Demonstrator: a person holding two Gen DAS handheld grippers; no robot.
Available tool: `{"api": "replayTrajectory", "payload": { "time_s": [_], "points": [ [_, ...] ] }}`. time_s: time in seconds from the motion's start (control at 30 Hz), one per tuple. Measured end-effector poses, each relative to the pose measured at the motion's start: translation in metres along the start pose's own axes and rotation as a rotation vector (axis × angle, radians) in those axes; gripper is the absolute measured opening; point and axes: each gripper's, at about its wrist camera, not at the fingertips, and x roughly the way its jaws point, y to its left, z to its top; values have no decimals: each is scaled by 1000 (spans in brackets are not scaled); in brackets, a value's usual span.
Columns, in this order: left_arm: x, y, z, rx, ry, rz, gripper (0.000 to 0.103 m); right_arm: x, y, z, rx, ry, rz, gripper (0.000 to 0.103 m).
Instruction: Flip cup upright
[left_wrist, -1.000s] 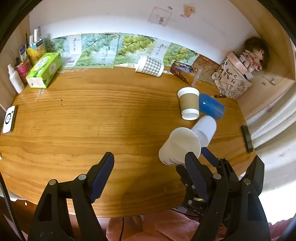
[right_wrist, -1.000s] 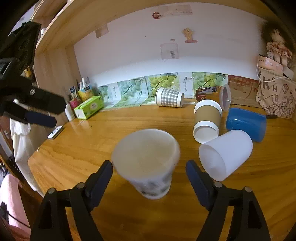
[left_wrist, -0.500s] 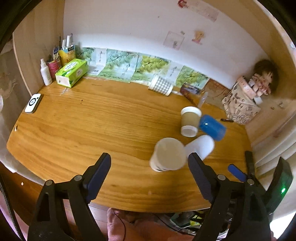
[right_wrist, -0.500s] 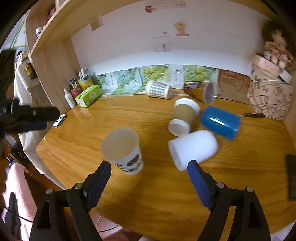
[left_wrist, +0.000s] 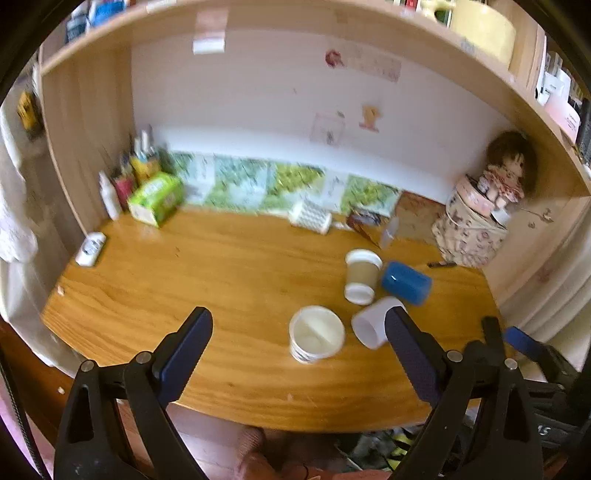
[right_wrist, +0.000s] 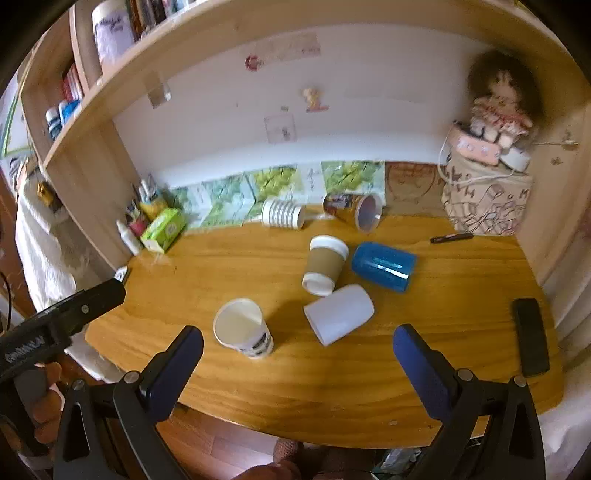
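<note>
A white paper cup with dark print (right_wrist: 242, 328) stands upright, mouth up, near the front of the wooden table (right_wrist: 221, 266); it also shows in the left wrist view (left_wrist: 316, 338). Beside it a plain white cup (right_wrist: 340, 314) lies on its side, as do a brown-sleeved cup (right_wrist: 325, 264), a blue cup (right_wrist: 384, 266), a striped cup (right_wrist: 282, 214) and a printed cup (right_wrist: 354, 208). My right gripper (right_wrist: 295, 354) is open and empty, held back over the table's front edge. My left gripper (left_wrist: 295, 343) is open and empty, also back from the table.
A green tissue box (right_wrist: 164, 229) and small bottles (right_wrist: 129, 232) stand at the back left. A patterned bag with a doll (right_wrist: 487, 199) stands at the back right. A black phone (right_wrist: 532, 336) lies near the right edge. A pen (right_wrist: 450, 238) lies by the bag.
The printed white cup has been set down upright and let go. Both grippers have pulled back and up from the table, open.
</note>
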Motion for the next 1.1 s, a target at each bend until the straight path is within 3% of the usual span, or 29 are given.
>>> {"api": "replayTrajectory", "payload": {
  "time_s": [0.1,0.23,0.43,0.53,0.7,1.1],
  "points": [
    [-12,-4,6,43,-44,22,96,-11,5,8,24,-6,-42,103],
    [-27,4,12,-1,-89,2,96,-24,9,13,70,-38,-32,103],
    [-44,4,14,17,-186,22,97,-44,17,15,80,-155,-64,103],
    [-48,4,13,19,-220,19,102,-50,18,16,90,-203,-85,103],
    [-49,5,17,24,-244,28,102,-58,20,19,104,-276,-105,103],
    [-50,4,21,21,-294,36,103,-55,29,24,68,-280,-110,103]
  ]
}}
